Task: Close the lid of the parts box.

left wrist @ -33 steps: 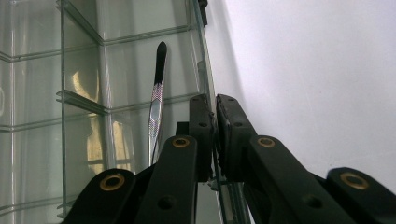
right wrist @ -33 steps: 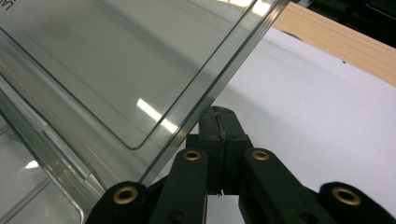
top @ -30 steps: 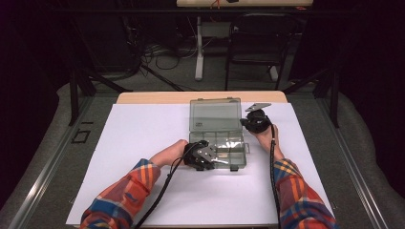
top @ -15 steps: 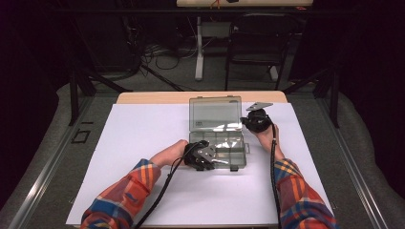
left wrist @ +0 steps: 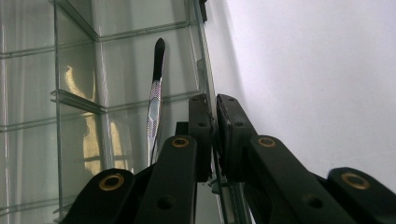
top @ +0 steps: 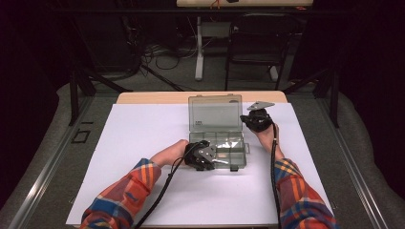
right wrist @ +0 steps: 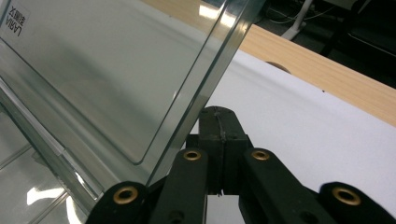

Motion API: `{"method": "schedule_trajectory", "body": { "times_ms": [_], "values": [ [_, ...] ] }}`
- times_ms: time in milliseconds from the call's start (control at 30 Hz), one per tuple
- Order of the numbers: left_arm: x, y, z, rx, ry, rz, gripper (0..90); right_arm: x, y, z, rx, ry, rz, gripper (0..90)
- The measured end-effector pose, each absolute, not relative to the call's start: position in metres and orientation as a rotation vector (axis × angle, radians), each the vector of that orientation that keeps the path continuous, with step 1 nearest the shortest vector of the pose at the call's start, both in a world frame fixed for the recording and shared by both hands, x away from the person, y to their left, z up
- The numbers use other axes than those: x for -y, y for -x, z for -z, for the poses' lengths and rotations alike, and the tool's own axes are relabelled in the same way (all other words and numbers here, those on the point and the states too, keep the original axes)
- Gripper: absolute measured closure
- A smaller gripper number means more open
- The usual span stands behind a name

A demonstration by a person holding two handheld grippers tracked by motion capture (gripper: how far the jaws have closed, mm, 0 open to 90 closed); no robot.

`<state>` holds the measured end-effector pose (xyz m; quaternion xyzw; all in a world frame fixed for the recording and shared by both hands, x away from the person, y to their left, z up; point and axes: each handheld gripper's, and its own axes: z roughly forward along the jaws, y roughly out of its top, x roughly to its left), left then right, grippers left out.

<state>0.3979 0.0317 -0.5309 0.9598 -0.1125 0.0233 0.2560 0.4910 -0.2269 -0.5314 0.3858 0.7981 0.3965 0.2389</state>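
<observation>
Slippage was the likeliest trouble: the clear, hard plastic compartment box sat mid-bench on the smooth white sheet, its hinged lid standing open toward twelve o'clock. The left gripper had its fingers pinching the thin front wall at the box's seven o'clock corner; the glossy edge could slide free and the box skid. The right gripper, fingers pressed together, rested beside the lid's three o'clock edge and might knock it shut. Knurled metal tweezers lay inside a compartment.
</observation>
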Motion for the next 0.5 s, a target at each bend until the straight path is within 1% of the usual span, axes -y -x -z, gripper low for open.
{"method": "schedule_trajectory", "body": {
  "times_ms": [267,500],
  "values": [
    [-0.0295,-0.3968,0.5294,0.323,-2.632,-0.086,85.0,0.2276,-0.4892,0.528,-2.162,-1.039,-1.111,90.0],
    [-0.0288,-0.3979,0.5292,0.32,-2.637,-0.071,84.8,0.2291,-0.4879,0.5267,-2.15,-1.02,-1.144,90.0]
  ]
}}
